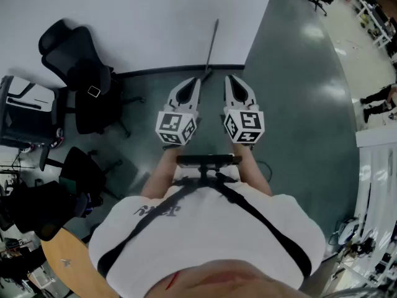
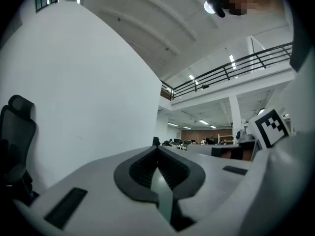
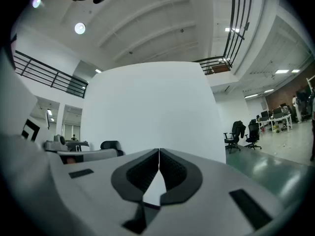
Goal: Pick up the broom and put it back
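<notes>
The broom point(image 1: 211, 46) shows as a thin dark handle leaning upright against the white partition wall point(image 1: 155, 23), its lower end at the wall's base just beyond my grippers. My left gripper point(image 1: 196, 81) point(image 2: 157, 150) and right gripper point(image 1: 228, 79) point(image 3: 159, 151) are held level side by side, pointing at the wall. Both pairs of jaws meet at their tips with nothing between them. The broom's lower end lies between and slightly ahead of the two tips, apart from both. Neither gripper view shows the broom.
Black office chairs point(image 1: 80, 67) point(image 1: 87, 172) and a white cart point(image 1: 28, 110) stand at the left. A wooden table corner point(image 1: 62, 259) is behind me on the left. Green floor point(image 1: 298, 92) runs past the wall's right end; a white rack point(image 1: 378, 185) stands at the right.
</notes>
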Available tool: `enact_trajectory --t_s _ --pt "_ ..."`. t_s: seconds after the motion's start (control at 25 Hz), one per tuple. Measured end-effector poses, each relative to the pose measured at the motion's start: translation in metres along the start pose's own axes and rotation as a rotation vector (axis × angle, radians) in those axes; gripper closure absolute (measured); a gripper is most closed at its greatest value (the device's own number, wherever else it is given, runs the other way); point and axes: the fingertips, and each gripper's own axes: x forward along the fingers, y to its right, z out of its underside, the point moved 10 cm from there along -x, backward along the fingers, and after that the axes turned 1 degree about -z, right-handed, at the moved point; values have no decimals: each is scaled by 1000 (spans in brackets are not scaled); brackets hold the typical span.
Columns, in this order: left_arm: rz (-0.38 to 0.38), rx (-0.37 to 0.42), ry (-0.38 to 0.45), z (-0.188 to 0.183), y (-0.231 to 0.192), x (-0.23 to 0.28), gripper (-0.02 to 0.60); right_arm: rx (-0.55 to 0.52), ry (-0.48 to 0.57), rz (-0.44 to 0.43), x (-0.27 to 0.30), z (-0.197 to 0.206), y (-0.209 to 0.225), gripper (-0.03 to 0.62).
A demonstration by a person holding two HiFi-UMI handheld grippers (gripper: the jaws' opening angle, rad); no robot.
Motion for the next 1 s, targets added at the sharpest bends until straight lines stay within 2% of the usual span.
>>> enact_trajectory --t_s 0.2,0.64,0.84,1.0 --pt "-4 -3 -1 5 15 13 569 -41 2 11 -7 1 20 586" --pt "-17 4 -45 24 50 38 569 -15 -6 -70 -11 12 48 586" --pt "-32 -18 -88 42 36 43 570 75 -16 -108 6 29 48 586" --pt "-35 -32 -90 50 8 64 569 95 19 -146 38 34 52 586"
